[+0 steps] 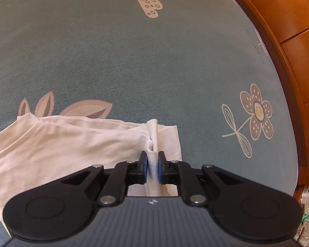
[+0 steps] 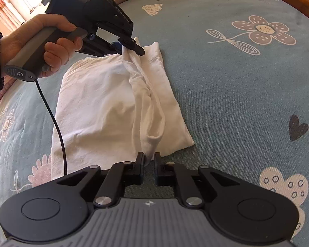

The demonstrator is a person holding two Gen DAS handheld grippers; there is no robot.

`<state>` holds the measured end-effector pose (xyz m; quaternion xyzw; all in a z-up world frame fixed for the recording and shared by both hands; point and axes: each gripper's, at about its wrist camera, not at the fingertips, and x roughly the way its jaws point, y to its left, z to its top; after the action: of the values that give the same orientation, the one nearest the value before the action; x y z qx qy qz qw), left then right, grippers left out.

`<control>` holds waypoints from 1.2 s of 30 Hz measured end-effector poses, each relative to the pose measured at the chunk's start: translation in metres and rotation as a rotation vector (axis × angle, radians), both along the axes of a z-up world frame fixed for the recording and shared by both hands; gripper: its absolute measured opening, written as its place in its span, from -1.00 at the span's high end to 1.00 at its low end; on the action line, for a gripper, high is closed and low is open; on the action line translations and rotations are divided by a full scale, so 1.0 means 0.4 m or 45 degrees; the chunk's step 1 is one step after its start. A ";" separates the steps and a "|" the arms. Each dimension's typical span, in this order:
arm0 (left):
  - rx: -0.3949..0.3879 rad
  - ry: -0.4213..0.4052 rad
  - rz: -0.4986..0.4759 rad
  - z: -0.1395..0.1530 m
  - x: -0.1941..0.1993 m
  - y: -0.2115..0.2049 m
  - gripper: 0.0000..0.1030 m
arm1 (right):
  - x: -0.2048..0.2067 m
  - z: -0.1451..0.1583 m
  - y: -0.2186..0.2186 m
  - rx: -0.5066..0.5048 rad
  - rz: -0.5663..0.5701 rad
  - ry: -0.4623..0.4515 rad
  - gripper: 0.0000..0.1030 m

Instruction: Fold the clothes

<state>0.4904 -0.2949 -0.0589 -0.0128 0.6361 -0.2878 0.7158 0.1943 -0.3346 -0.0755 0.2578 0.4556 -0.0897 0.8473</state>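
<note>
White shirt (image 2: 105,107) lies half-folded on the teal flowered bedsheet (image 2: 226,94). Left gripper (image 1: 153,161) has its fingers pinched narrow on a bunched fold at one end. Right gripper (image 2: 148,160) sits at the other end, fingers slightly apart, cloth tip between them, not squeezed.

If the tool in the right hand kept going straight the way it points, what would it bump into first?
Probably the white garment: a fold of it already sits between the right tool tips, with the bedsheet underneath. Depth is hard to judge.
</note>
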 end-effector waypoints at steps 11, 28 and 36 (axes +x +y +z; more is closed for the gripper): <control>-0.186 0.015 0.060 0.028 -0.003 0.009 0.50 | -0.056 -0.011 -0.087 0.254 -0.161 -0.142 0.35; -0.215 -0.231 0.055 0.118 -0.050 0.189 0.44 | -0.056 0.035 -0.158 0.072 -0.171 -0.100 0.43; 0.015 -0.540 -0.181 0.137 -0.236 0.287 0.28 | 0.080 0.087 -0.215 0.017 -0.012 -0.191 0.43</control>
<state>0.3961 -0.1802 -0.0041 0.0971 0.4722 -0.3302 0.8115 0.2264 -0.4204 -0.0407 0.2714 0.3903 -0.0710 0.8769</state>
